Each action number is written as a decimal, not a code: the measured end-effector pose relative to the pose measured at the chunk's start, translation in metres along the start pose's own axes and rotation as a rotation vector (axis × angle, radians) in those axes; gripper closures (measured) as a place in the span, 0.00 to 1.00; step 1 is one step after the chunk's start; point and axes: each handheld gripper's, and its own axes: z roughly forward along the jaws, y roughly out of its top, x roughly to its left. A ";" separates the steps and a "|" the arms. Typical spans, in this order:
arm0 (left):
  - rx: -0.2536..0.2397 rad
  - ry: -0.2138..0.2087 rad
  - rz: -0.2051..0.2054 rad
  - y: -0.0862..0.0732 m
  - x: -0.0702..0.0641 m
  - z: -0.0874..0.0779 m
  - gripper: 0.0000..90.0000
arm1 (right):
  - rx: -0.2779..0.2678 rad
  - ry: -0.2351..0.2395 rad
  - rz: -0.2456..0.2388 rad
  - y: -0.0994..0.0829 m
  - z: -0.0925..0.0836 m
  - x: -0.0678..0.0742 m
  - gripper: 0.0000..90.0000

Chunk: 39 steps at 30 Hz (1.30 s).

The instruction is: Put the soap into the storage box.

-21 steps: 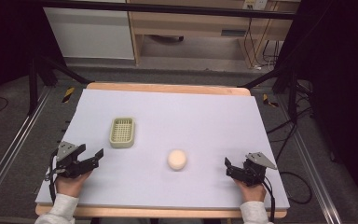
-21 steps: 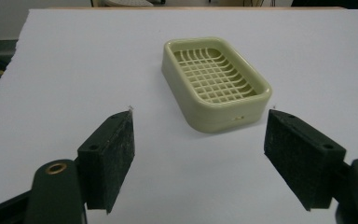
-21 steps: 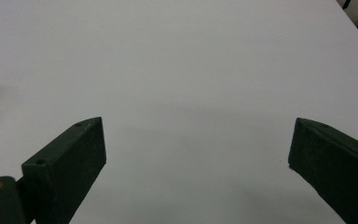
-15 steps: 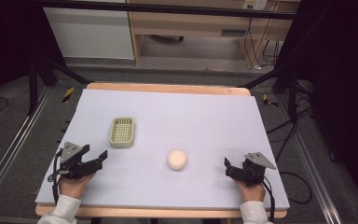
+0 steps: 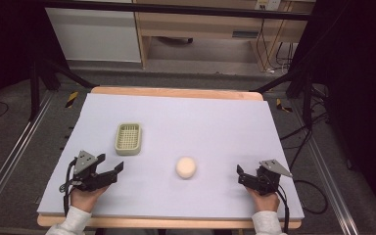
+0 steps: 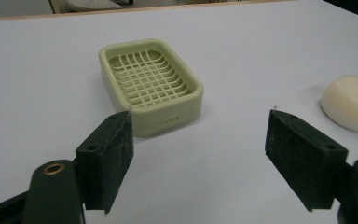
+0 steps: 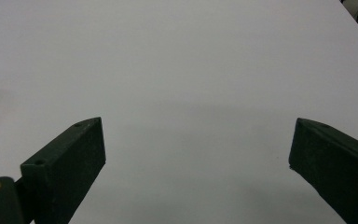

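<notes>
While both hands rest at the tabletop's [image 5: 215, 117] near edge, the left tool [image 5: 111, 172] gapes wide and empty toward the soap dish [image 5: 128, 138]; the right tool [image 5: 242, 175] is likewise wide open, with the soap [image 5: 186, 167] lying between them.

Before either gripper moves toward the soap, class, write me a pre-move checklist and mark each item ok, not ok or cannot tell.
1. Left gripper open, nothing held: ok.
2. Right gripper open, nothing held: ok.
3. Soap bar lies free on the table, apart from both grippers: ok.
4. Soap dish upright and empty: ok.
5. Clear stretch of table between soap bar and dish: ok.
6. Soap dry enough to grip: cannot tell.
</notes>
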 end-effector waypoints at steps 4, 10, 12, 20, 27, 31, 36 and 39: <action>0.000 -0.019 0.010 0.000 -0.007 0.001 0.26 | -0.001 0.001 -0.005 0.000 0.000 0.000 0.05; 0.009 -0.035 0.028 0.001 -0.014 0.002 0.25 | 0.007 0.004 -0.001 0.000 0.001 0.000 0.05; 0.015 -0.036 0.032 0.002 -0.015 0.003 0.25 | 0.007 0.002 -0.001 0.000 0.001 0.000 0.05; 0.020 -0.051 0.041 0.004 -0.023 0.007 0.25 | 0.010 0.003 -0.007 0.000 0.001 0.001 0.05; 0.028 -0.070 0.052 0.006 -0.032 0.012 0.25 | 0.012 0.001 -0.008 0.000 0.001 0.001 0.05; 0.037 -0.075 0.062 0.007 -0.035 0.015 0.25 | 0.014 0.001 -0.009 0.000 0.002 0.001 0.05; 0.044 -0.082 0.068 0.009 -0.039 0.017 0.25 | 0.013 -0.001 -0.008 0.000 0.001 0.001 0.05; 0.041 -0.091 0.065 0.011 -0.040 0.018 0.25 | 0.014 -0.001 -0.008 0.000 0.002 0.001 0.05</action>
